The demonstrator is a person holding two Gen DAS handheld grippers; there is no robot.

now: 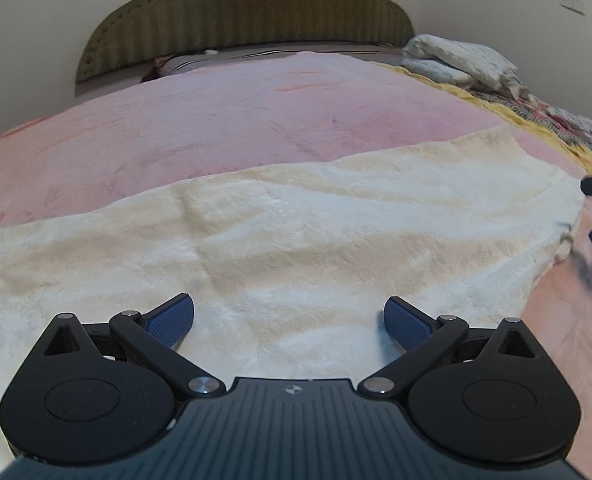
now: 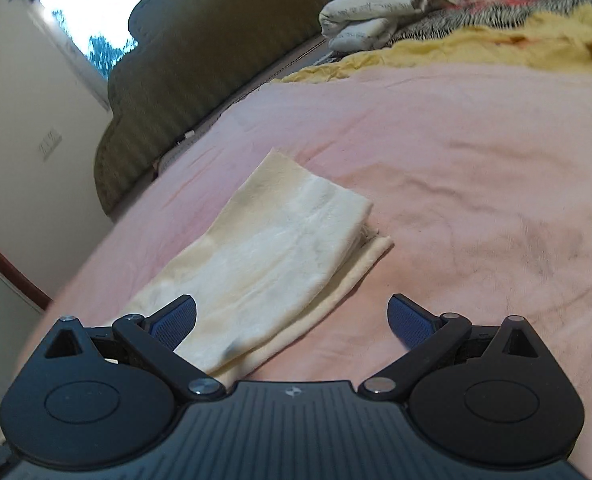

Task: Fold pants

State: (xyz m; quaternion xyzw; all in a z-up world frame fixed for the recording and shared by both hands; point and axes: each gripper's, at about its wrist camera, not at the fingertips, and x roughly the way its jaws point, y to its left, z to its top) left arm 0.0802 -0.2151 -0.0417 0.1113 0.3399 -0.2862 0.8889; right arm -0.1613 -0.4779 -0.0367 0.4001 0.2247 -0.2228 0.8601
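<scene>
Pants (image 2: 280, 264) folded — near end hidden behind jaws.

Cream pants (image 2: 280, 256) on a pink blanket (image 2: 456, 160); olive striped headboard (image 1: 248, 12), yellow cloth (image 2: 496, 44).

One pair of pants (image 2: 280, 264), two grippers, perhaps two pillows (image 2: 372, 16).

Dim, soft, fisheye-bent; blown-out window (image 2: 92, 12)
</scene>
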